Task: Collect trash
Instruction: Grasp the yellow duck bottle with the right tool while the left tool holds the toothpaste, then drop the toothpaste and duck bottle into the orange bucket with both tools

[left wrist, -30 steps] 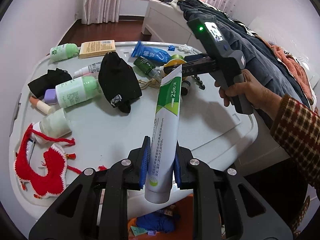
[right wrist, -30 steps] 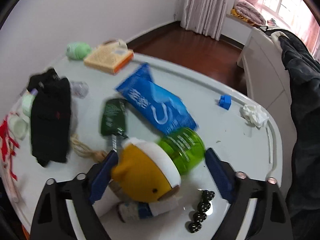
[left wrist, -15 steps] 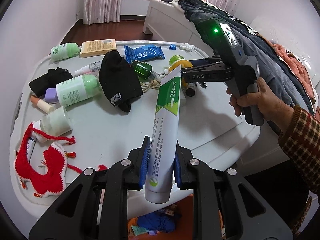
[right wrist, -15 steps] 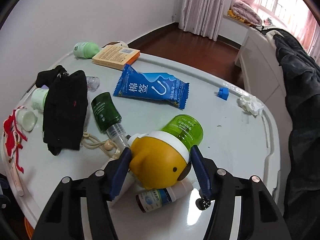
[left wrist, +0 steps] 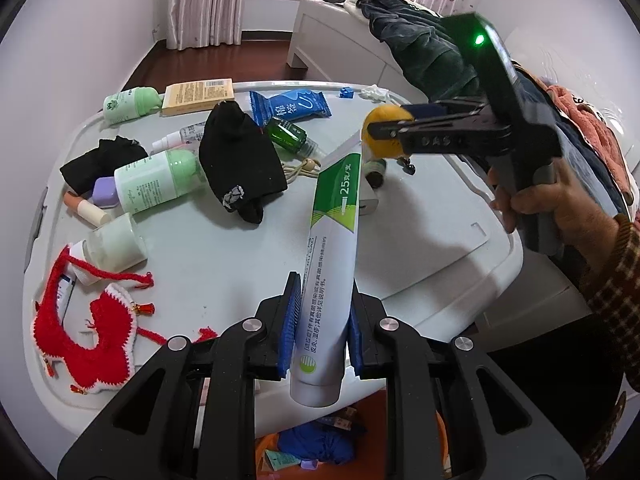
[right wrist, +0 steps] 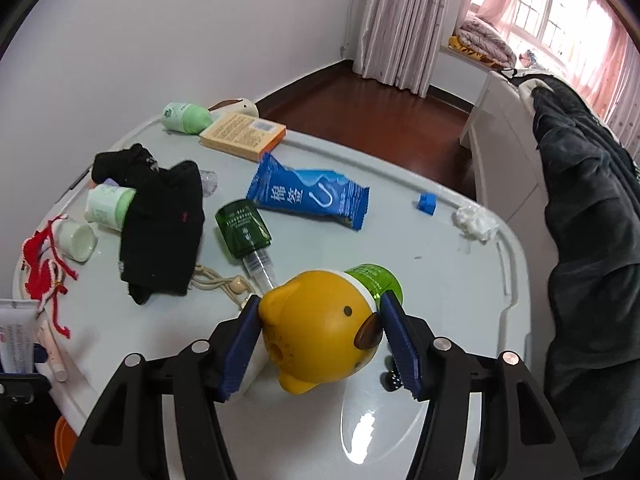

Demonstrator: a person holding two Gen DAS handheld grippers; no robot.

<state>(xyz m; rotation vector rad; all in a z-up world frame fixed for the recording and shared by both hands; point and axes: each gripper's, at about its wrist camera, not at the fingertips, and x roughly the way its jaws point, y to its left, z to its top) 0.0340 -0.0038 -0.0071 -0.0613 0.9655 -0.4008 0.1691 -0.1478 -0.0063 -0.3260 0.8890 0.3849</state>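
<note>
My left gripper (left wrist: pixel 319 330) is shut on a white and green toothpaste tube (left wrist: pixel 331 256), held up over the near edge of the white table (left wrist: pixel 224 256). My right gripper (right wrist: pixel 320 344) is shut on a yellow duck-headed green bottle (right wrist: pixel 320 330) and holds it lifted above the table (right wrist: pixel 452 264). The bottle also shows in the left wrist view (left wrist: pixel 384 132), clamped in the right gripper (left wrist: pixel 394 132). A blue wrapper (right wrist: pixel 306 194), a dark green bottle (right wrist: pixel 242 228) and a crumpled tissue (right wrist: pixel 476 222) lie on the table.
Black socks (right wrist: pixel 162 232), pale green bottles (left wrist: pixel 156 184), an orange box (right wrist: pixel 242 136), a red knitted piece (left wrist: pixel 88 332), a small blue block (right wrist: pixel 426 203) and black beads (right wrist: pixel 392 378) lie on the table. Dark clothes (right wrist: pixel 592 216) hang at the right. A bin with trash (left wrist: pixel 316 440) sits below the table edge.
My right gripper has closed on the duck bottle and lifted it up and back off the table. The left gripper holds the toothpaste tube as before.
</note>
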